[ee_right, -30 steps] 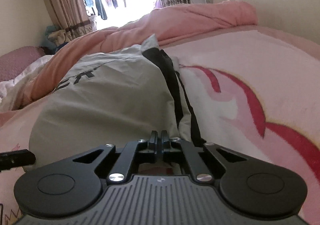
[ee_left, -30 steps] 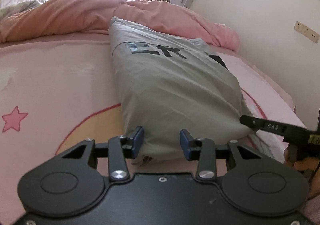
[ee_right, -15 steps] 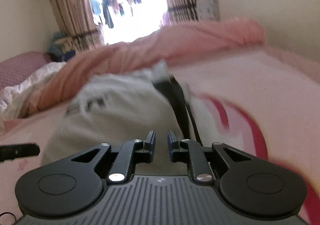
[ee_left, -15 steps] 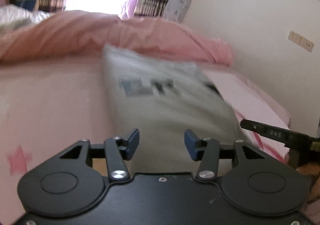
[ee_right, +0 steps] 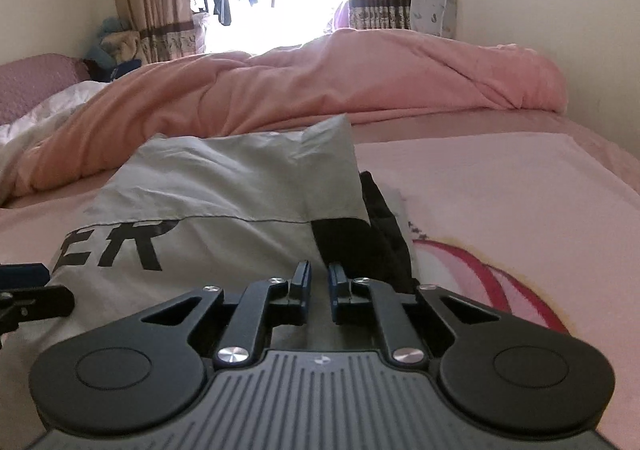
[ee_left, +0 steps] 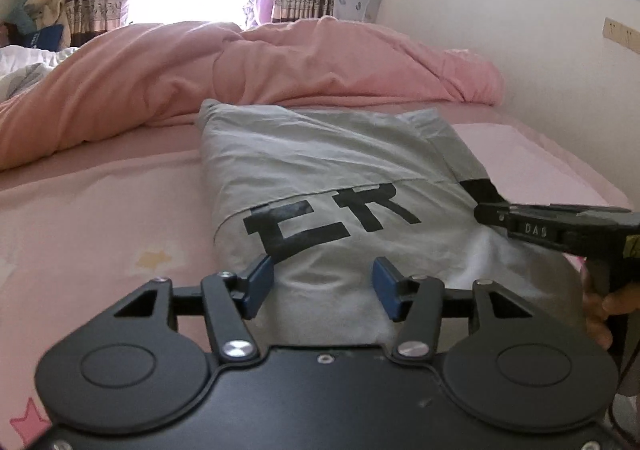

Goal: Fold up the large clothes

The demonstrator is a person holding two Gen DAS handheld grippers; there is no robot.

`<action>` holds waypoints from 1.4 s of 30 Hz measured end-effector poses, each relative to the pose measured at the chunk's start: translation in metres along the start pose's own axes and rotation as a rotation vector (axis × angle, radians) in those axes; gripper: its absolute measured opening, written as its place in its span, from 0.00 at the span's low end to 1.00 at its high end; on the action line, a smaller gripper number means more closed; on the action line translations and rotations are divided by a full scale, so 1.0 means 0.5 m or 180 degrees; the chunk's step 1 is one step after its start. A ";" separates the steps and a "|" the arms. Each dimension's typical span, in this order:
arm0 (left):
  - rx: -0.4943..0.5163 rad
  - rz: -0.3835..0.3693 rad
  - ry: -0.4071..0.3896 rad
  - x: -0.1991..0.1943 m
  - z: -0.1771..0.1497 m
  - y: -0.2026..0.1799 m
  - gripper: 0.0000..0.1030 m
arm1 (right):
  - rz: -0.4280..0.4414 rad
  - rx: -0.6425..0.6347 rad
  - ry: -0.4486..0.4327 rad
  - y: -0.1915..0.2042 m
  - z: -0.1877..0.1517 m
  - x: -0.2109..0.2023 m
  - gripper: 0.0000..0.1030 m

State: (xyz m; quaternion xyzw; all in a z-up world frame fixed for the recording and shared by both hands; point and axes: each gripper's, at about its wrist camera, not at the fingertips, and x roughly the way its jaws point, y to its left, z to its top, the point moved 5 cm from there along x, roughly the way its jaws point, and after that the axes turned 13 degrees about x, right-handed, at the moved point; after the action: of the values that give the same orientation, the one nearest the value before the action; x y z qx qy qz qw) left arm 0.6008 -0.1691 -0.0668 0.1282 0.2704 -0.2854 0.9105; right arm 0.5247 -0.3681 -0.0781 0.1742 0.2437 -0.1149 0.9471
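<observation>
Beneath both released tools, left (ee_left: 323, 286) and right (ee_right: 319, 286), lies the folded grey garment (ee_left: 340, 186).

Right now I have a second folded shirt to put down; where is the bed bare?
Bare pink sheet lies left of the folded grey garment with black letters, below the rumpled pink duvet. More bare sheet lies to the garment's right, toward the wall. The far end is crowded by the duvet.
</observation>
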 end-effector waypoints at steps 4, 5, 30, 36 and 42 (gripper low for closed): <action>-0.0076 -0.0024 0.0008 0.016 -0.004 0.006 0.54 | -0.0012 0.0021 0.0001 0.001 -0.002 -0.003 0.11; -0.0080 -0.0021 0.0006 0.015 -0.003 0.006 0.54 | -0.0027 0.0012 0.0003 0.001 -0.001 -0.006 0.11; -0.0407 -0.0235 -0.0063 -0.181 -0.164 -0.096 0.54 | -0.0125 0.0163 0.0085 -0.059 -0.102 -0.197 0.22; -0.0235 -0.0158 -0.0056 -0.168 -0.171 -0.106 0.56 | -0.0099 0.0228 0.0099 -0.079 -0.132 -0.170 0.22; -0.0417 -0.0192 -0.0067 -0.195 -0.148 -0.094 0.55 | -0.0066 0.0218 -0.0013 -0.073 -0.121 -0.206 0.22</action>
State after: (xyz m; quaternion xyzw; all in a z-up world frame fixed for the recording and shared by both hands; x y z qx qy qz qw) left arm 0.4747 -0.1345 -0.0763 0.0571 0.2826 -0.2957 0.9107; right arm 0.4002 -0.3643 -0.0861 0.2038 0.2395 -0.1333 0.9399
